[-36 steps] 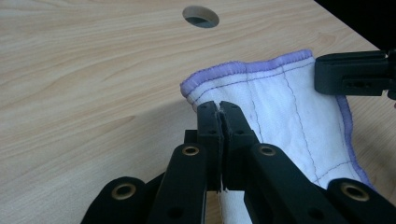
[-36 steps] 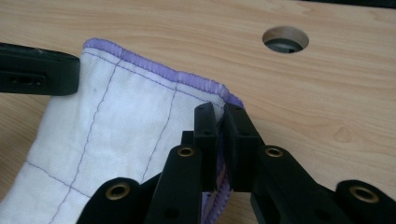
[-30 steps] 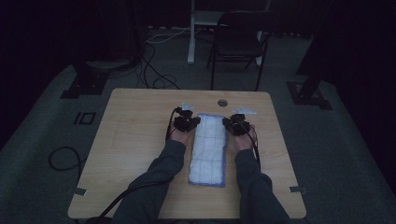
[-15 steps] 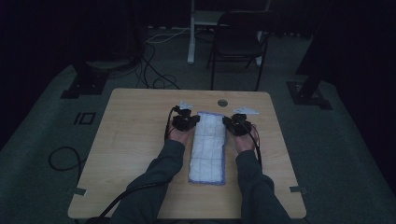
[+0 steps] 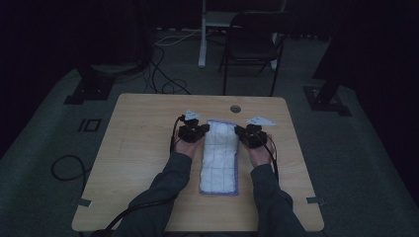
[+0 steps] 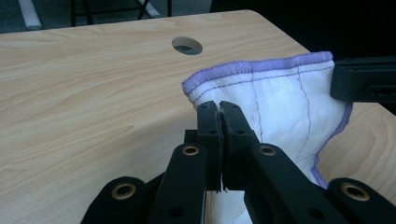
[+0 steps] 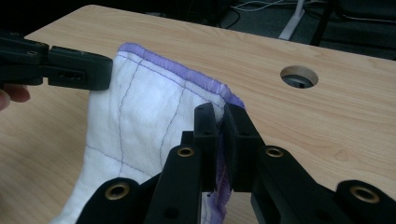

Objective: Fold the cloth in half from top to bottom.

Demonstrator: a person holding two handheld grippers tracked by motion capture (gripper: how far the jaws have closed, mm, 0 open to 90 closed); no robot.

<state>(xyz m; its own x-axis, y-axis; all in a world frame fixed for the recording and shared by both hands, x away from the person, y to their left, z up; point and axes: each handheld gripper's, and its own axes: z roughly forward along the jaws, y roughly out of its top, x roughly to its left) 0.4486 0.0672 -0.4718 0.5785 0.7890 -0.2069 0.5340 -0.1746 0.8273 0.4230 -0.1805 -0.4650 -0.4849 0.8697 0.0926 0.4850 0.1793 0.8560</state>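
A white quilted cloth (image 5: 219, 157) with a purple hem lies lengthwise in the middle of the wooden table (image 5: 143, 133), folded into a long strip. My left gripper (image 5: 199, 129) is shut on the cloth's far left corner (image 6: 205, 88), the fabric pinched between its black jaws. My right gripper (image 5: 245, 134) is shut on the far right corner (image 7: 229, 95). The far end of the cloth (image 7: 140, 107) hangs lifted off the table between the two grippers. Across the cloth, the left gripper view catches the other gripper's jaw at its right edge.
A round cable hole (image 5: 235, 108) sits in the table just beyond the cloth. Behind the table stand a dark chair (image 5: 254, 44) and a white post (image 5: 202, 34), with cables on the floor (image 5: 163, 74). Black stand feet (image 5: 89, 89) flank the table.
Both grippers have drawn back slightly toward the person with the cloth's far end; the right one has also risen a little.
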